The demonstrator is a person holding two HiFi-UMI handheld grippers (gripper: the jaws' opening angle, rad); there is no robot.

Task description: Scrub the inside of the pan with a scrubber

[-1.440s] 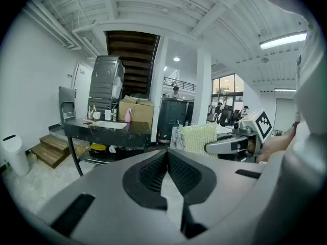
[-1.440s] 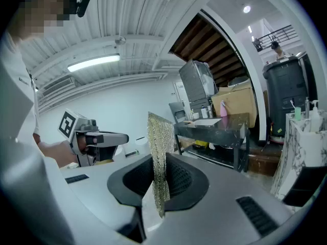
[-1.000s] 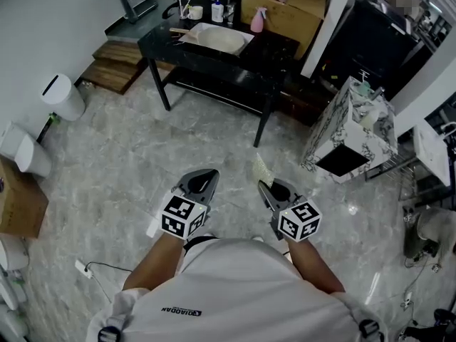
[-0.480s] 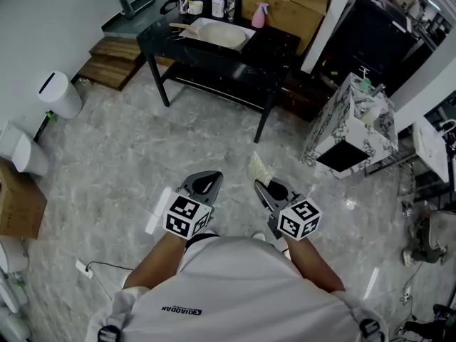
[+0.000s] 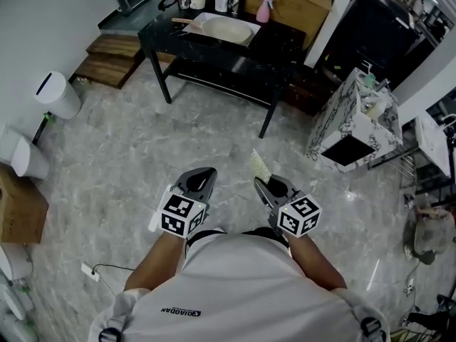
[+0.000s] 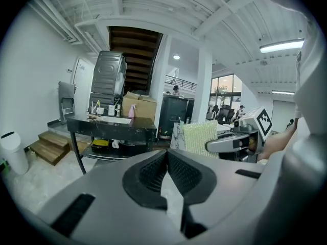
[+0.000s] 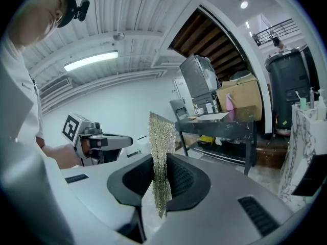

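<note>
Held the scrubber pinched by its lower edge in fingers of the right gripper, left gripper shut and empty, pan far off at 12 o'clock on the surface — could have slipped free en route, given so narrow a pinch.

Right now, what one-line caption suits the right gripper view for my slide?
The right gripper, shut on the scrubber, faces the black table ahead.

White shirt, maybe short-sleeved; grey left gripper, right gripper

Cardboard box behind the black table, top past the view's edge
</note>
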